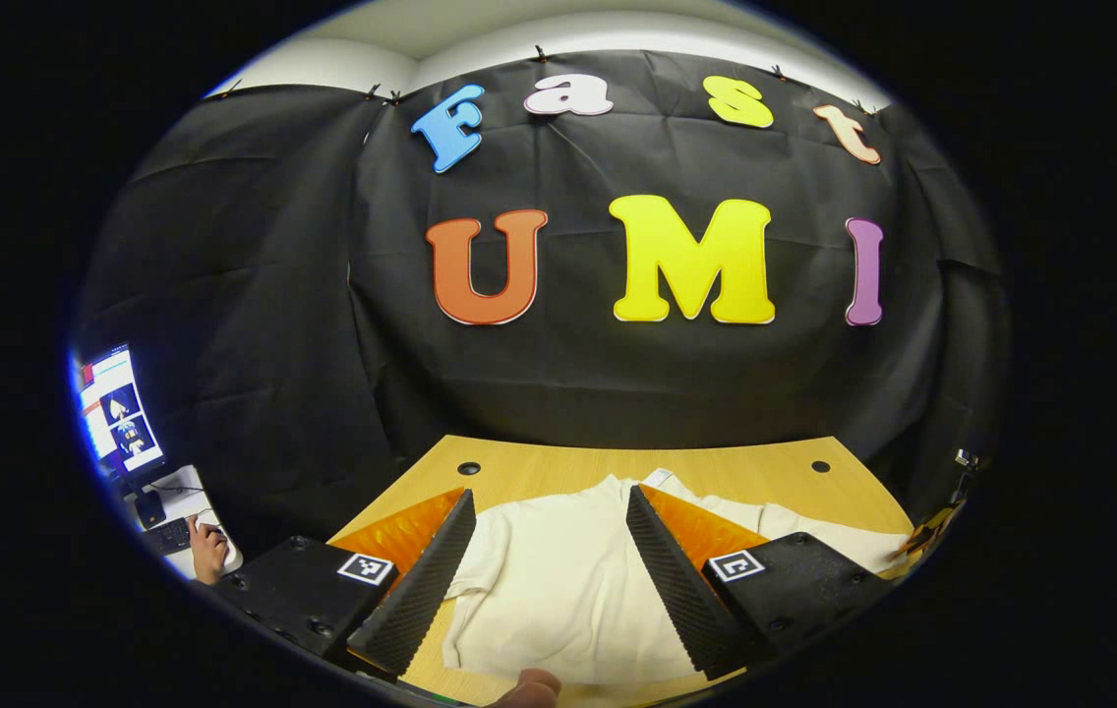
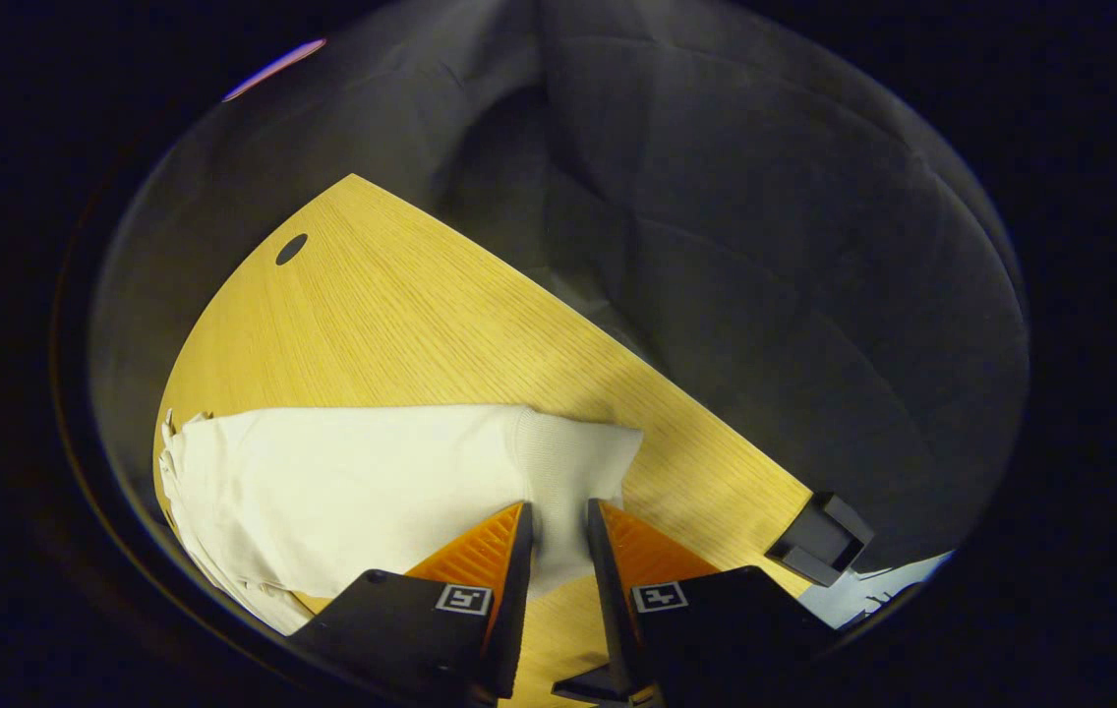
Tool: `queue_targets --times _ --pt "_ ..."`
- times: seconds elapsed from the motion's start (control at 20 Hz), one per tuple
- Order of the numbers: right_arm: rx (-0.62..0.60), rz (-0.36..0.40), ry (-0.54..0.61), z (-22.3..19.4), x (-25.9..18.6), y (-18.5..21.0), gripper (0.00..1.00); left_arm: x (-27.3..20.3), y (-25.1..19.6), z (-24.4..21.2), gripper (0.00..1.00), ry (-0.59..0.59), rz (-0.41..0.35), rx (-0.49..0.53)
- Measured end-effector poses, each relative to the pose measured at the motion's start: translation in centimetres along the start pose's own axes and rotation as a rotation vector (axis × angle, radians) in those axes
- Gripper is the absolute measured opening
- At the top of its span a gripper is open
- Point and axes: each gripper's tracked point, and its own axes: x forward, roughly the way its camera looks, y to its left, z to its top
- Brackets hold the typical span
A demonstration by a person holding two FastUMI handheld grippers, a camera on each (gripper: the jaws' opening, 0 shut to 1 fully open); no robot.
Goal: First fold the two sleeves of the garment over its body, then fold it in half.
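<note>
The left gripper has ribbed wedge fingers on black blocks dotted with screws. Each block of the right gripper carries a square black-and-white marker behind its finger.

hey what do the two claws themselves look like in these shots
Each claw, left and right, has two long wedge-shaped fingers with ribbed inner faces, mounted on chunky black blocks. Each block carries a small square black-and-white marker. No cables are visible.

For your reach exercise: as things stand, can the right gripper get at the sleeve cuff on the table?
Probably yes. The right gripper has its fingers either side of the ribbed sleeve cuff, nothing between them, though not clearly pressing it.
</note>
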Motion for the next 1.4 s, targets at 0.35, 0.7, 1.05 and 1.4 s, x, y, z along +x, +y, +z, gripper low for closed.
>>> queue_targets --times 0.35,0.7,1.05,1.4 --pt "0.017 0.03 0.014 0.1 -0.5 0.6 0.02 0.1 1.2 -0.1 1.0 -0.001 0.003 0.001" --pt "-0.014 0.053 -0.042 2.0 -5.3 2.7 0.03 0.3 1.9 -0.9 1.0 -0.015 -0.023 -0.003" --pt "-0.129 0.153 -0.134 4.0 -12.6 11.3 0.02 0.3 3.0 -1.8 1.0 -0.023 -0.061 -0.009" --pt "-0.327 0.308 -0.174 1.2 -18.2 25.1 0.02 0.3 5.6 -3.1 1.0 -0.016 -0.057 -0.03"
